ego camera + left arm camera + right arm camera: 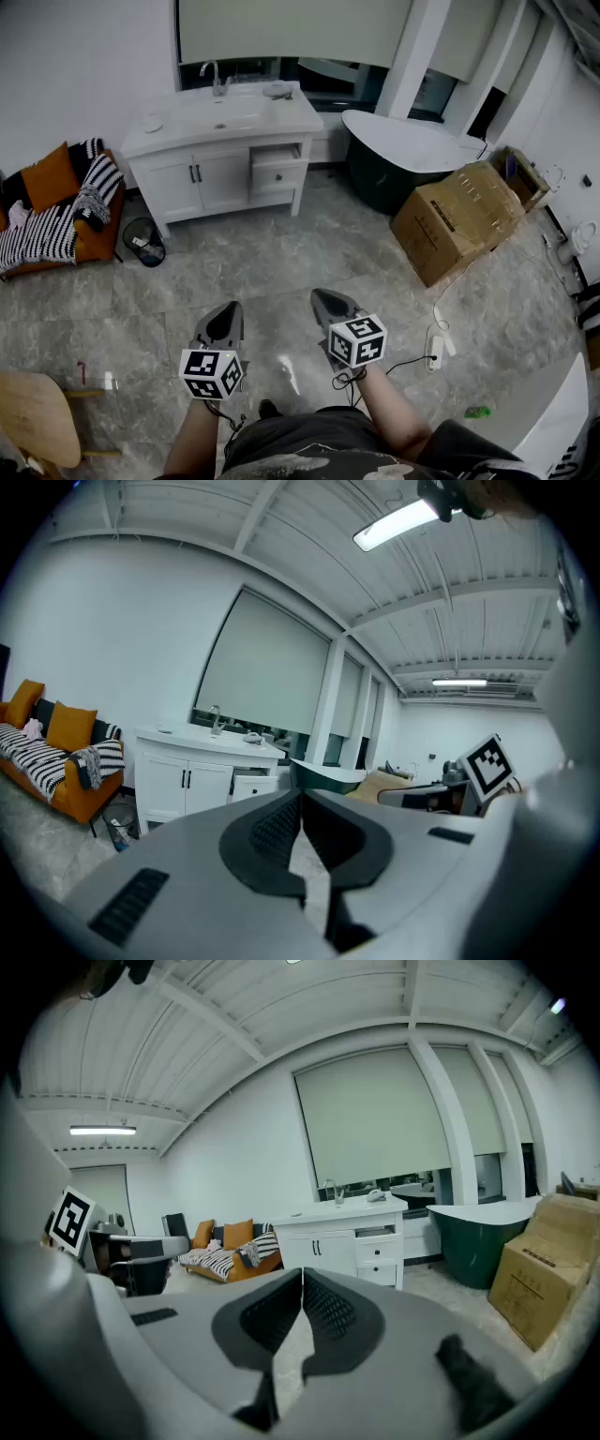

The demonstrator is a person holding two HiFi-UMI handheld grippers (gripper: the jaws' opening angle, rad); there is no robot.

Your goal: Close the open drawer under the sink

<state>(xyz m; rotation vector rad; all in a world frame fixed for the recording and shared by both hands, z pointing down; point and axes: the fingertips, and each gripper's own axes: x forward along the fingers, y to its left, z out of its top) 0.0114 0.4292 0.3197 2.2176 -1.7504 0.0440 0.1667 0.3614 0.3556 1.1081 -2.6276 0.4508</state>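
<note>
A white vanity cabinet (202, 178) with a sink (225, 112) stands against the far wall. Its top right drawer (278, 159) is pulled partly out; the same open drawer (379, 1234) shows in the right gripper view and the drawer (251, 782) in the left gripper view. My left gripper (225, 314) and right gripper (325, 298) hang side by side over the floor, far short of the cabinet. Both are shut with nothing between the jaws. The left gripper (300, 794) and the right gripper (303, 1271) point toward the vanity.
An orange sofa (47, 202) with a striped blanket sits left of the vanity, a small bin (143, 241) beside it. A dark green bathtub (403, 155) and a cardboard box (464, 220) stand to the right. A wooden stool (37, 412) is near left. A cable and power strip (436, 345) lie on the floor.
</note>
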